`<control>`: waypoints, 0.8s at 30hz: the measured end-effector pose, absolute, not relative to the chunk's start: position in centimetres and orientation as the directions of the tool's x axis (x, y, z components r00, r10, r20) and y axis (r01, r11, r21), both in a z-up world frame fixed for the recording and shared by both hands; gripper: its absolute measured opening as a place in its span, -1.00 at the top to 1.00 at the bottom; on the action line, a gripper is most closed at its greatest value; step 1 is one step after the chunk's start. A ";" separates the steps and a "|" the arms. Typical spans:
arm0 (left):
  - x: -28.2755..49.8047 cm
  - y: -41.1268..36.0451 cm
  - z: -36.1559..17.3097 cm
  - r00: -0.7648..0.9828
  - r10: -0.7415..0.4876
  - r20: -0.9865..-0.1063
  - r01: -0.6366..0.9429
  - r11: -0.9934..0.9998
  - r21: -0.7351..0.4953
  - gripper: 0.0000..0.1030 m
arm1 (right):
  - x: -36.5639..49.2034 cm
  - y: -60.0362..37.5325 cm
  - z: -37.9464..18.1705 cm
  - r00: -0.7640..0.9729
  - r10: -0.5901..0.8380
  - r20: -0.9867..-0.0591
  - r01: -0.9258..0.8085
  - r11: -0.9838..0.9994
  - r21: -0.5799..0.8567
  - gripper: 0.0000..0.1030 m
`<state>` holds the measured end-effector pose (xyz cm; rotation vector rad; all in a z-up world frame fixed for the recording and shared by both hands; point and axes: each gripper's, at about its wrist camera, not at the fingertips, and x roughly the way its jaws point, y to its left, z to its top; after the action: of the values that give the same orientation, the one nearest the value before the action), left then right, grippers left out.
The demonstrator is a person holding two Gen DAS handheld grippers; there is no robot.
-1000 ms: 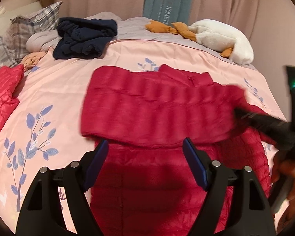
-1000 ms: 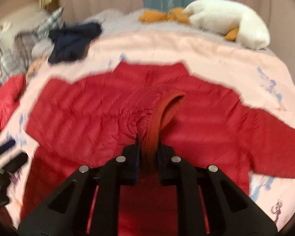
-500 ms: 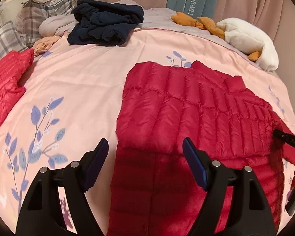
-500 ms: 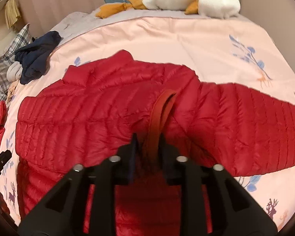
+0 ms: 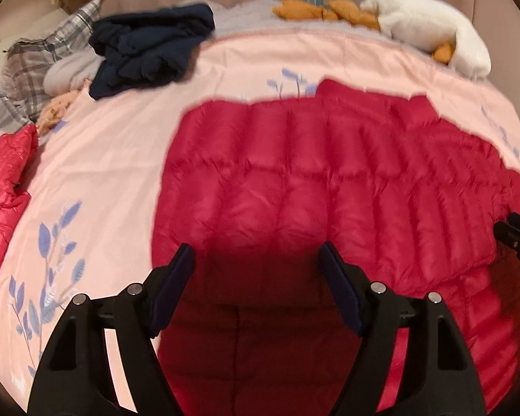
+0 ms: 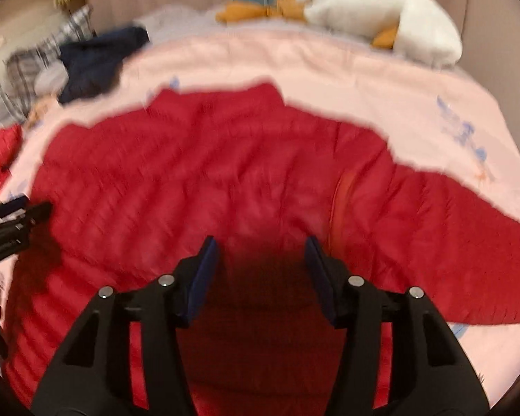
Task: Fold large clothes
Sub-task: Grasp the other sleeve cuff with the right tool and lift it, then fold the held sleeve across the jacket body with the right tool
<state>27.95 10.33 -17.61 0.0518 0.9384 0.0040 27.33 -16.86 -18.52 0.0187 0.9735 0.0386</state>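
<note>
A red quilted down jacket [image 5: 329,190] lies spread on the pink bedspread [image 5: 114,159], its left sleeve folded across the body. In the right wrist view the jacket [image 6: 190,190] fills the middle, its other sleeve [image 6: 468,253] stretched out to the right and the orange cuff lining [image 6: 339,204] lying free. My left gripper [image 5: 256,267] is open and empty just above the jacket's lower body. My right gripper [image 6: 261,258] is open and empty over the jacket's middle. Each gripper shows at the edge of the other's view, the right one [image 5: 516,239] and the left one [image 6: 14,222].
A dark navy garment [image 5: 149,52] lies at the back left by plaid pillows [image 5: 27,72]. A white plush toy [image 5: 430,31] with orange parts sits at the back right. Another red padded garment [image 5: 3,187] lies at the left edge. Curtains hang behind the bed.
My right gripper was shut on the orange-lined cuff; it has opened and the cuff now lies on the jacket to its right. The left gripper stayed open and shifted slightly.
</note>
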 end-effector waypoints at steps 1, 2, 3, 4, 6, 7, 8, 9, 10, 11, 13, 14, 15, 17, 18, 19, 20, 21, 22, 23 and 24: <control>28.1 10.3 -18.1 0.578 0.020 -0.816 0.025 0.999 0.041 -0.47 | 27.3 -16.9 -18.9 0.557 0.045 -0.829 -0.024 0.999 0.038 -0.02; 28.2 10.3 -18.5 0.568 0.016 -0.823 0.028 0.999 0.039 -0.47 | 27.3 -16.9 -19.2 0.553 0.048 -0.832 -0.025 0.999 0.041 -0.03; 28.2 10.3 -18.6 0.562 0.014 -0.827 0.032 0.999 0.038 -0.48 | 27.4 -17.0 -19.4 0.551 0.052 -0.833 -0.026 0.999 0.045 -0.04; 28.4 10.2 -18.7 0.557 0.015 -0.830 0.036 0.998 0.042 -0.48 | 27.5 -17.0 -19.3 0.547 0.057 -0.835 -0.025 0.998 0.051 -0.04; 28.5 10.1 -18.6 0.553 0.019 -0.833 0.034 0.998 0.046 -0.48 | 27.7 -17.5 -19.1 0.542 0.081 -0.837 -0.014 0.996 0.087 -0.05; 28.4 10.1 -18.5 0.555 0.021 -0.832 0.030 0.999 0.045 -0.48 | 27.5 -17.9 -18.7 0.543 0.103 -0.833 -0.007 0.993 0.118 -0.06; 28.3 10.2 -18.2 0.558 0.022 -0.830 0.026 0.999 0.044 -0.48 | 27.2 -18.3 -18.2 0.553 0.130 -0.823 -0.003 0.988 0.153 -0.11; 28.0 10.2 -17.9 0.563 0.019 -0.826 0.022 0.999 0.038 -0.48 | 26.5 -18.8 -17.7 0.569 0.154 -0.808 0.001 0.982 0.188 -0.18; 27.6 10.3 -17.6 0.569 0.014 -0.822 0.019 0.999 0.030 -0.52 | 26.0 -19.2 -17.3 0.584 0.174 -0.793 0.006 0.976 0.219 -0.21; 27.0 10.2 -17.2 0.578 0.006 -0.816 0.018 1.000 0.020 -0.56 | 25.0 -19.9 -16.8 0.601 0.191 -0.776 0.015 0.968 0.250 -0.30; 25.9 10.2 -16.5 0.600 -0.012 -0.800 0.022 1.000 0.002 -0.62 | 23.5 -21.6 -16.1 0.622 0.202 -0.756 0.042 0.956 0.290 -0.34; 25.1 10.2 -16.1 0.613 -0.018 -0.790 0.022 1.000 -0.006 -0.68 | 22.9 -22.3 -16.0 0.628 0.203 -0.751 0.055 0.951 0.303 -0.37; 24.5 10.0 -15.9 0.620 -0.025 -0.784 0.023 1.000 -0.013 -0.71 | 21.8 -24.0 -15.8 0.636 0.197 -0.746 0.091 0.941 0.327 -0.42; 22.7 9.9 -15.1 0.635 -0.056 -0.771 0.032 0.998 -0.047 -0.74 | 20.2 -26.2 -15.7 0.647 0.185 -0.740 0.143 0.923 0.356 -0.45; 22.1 9.8 -14.9 0.636 -0.069 -0.768 0.039 0.998 -0.057 -0.74 | 19.2 -27.9 -15.8 0.651 0.174 -0.739 0.182 0.909 0.375 -0.46; 21.5 9.6 -14.7 0.639 -0.076 -0.766 0.044 0.997 -0.063 -0.74 | 18.1 -29.7 -16.0 0.652 0.157 -0.742 0.230 0.892 0.390 -0.46; 20.5 9.3 -14.4 0.642 -0.085 -0.762 0.053 0.996 -0.067 -0.74 | 17.3 -31.4 -16.3 0.651 0.144 -0.746 0.272 0.873 0.406 -0.46; 20.0 9.1 -14.3 0.643 -0.090 -0.760 0.062 0.996 -0.066 -0.74 | 16.4 -33.0 -16.6 0.652 0.135 -0.746 0.307 0.853 0.423 -0.47; 19.2 8.8 -14.0 0.648 -0.096 -0.756 0.072 0.995 -0.064 -0.74 | 15.5 -34.3 -16.7 0.653 0.126 -0.746 0.337 0.834 0.436 -0.47; 18.5 8.5 -13.7 0.652 -0.100 -0.752 0.081 0.995 -0.062 -0.74 | 14.2 -35.9 -17.0 0.654 0.110 -0.748 0.376 0.811 0.448 -0.47; 17.8 8.3 -13.5 0.652 -0.105 -0.751 0.088 0.994 -0.062 -0.74 | 13.2 -37.3 -17.2 0.657 0.099 -0.748 0.405 0.790 0.460 -0.47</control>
<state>17.84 8.25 -13.48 -0.0206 0.8536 -0.1094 13.17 -37.27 -17.23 0.6546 0.8506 -0.1880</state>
